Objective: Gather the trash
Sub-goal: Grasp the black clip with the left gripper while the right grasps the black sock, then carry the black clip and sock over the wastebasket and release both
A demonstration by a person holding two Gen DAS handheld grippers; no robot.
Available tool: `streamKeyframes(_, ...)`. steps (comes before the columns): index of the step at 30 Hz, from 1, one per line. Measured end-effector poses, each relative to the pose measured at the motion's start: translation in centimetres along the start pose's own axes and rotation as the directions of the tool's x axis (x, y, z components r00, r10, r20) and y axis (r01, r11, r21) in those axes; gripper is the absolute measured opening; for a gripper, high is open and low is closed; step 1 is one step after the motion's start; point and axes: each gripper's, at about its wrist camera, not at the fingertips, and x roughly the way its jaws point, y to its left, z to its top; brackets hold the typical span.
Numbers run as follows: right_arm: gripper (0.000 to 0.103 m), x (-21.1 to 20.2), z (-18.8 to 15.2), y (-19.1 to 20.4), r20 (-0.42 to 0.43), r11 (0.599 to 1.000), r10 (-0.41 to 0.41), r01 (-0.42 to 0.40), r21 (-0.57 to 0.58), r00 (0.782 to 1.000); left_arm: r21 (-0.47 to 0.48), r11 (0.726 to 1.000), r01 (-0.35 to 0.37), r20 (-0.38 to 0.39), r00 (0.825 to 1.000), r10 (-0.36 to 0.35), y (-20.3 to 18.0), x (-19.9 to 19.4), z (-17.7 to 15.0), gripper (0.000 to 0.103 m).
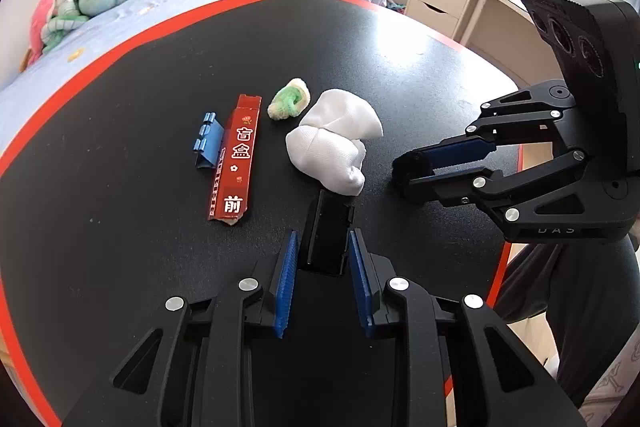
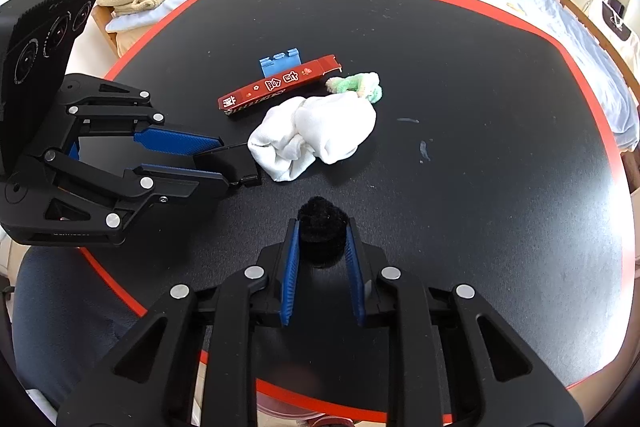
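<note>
Your left gripper (image 1: 323,259) pinches the black flat piece (image 1: 330,227), your right gripper (image 2: 321,247) grips the black fuzzy ball (image 2: 322,221). The white cloth (image 1: 334,141) lies just above the left fingertips, nearer to them.

Red box's (image 1: 234,159) small print — unreadable.

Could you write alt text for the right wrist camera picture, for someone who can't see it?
The right gripper pinches a black fuzzy ball on a black table. The left gripper holds a flat black piece beside a white cloth.
</note>
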Motion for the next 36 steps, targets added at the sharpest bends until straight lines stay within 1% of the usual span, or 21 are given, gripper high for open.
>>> streamKeyframes(5,0.021,-1.2,-0.2,-0.1,0.021,1.0,0.008,-0.008,0.013,1.0,-0.049,0.999,-0.009,0.008,1.0,0.009,-0.4,-0.9,-0.3,0.025)
streamKeyframes(12,0.021,-4.2,-1.1,-0.1,0.06,1.0,0.007,-0.008,0.027,0.998,-0.09,0.996,-0.029,0.036,0.999,0.032,-2.2,-3.3,-0.6,0.024)
streamKeyframes(16,0.021,-5.5,-1.8,0.0,0.066,0.999,0.0,-0.002,0.035,0.998,-0.127,0.991,-0.046,0.035,0.998,0.05,-2.6,-3.6,-0.9,0.023)
streamKeyframes(27,0.021,-8.9,-3.3,0.8,0.11,0.999,-0.004,0.0,0.034,0.994,-0.148,0.989,-0.029,0.071,0.997,0.04,-4.8,-6.2,-1.4,0.023)
streamKeyframes(32,0.021,-10.7,-4.8,1.4,0.12,0.999,0.005,-0.009,0.035,0.993,-0.15,0.989,-0.014,0.09,0.996,0.028,-6.5,-7.6,-1.6,0.023)
streamKeyframes(36,0.021,-12.4,-6.7,2.0,0.127,0.999,0.017,-0.022,0.04,0.992,-0.157,0.988,0.004,0.116,0.993,0.014,-8.2,-8.8,-2.2,0.023)
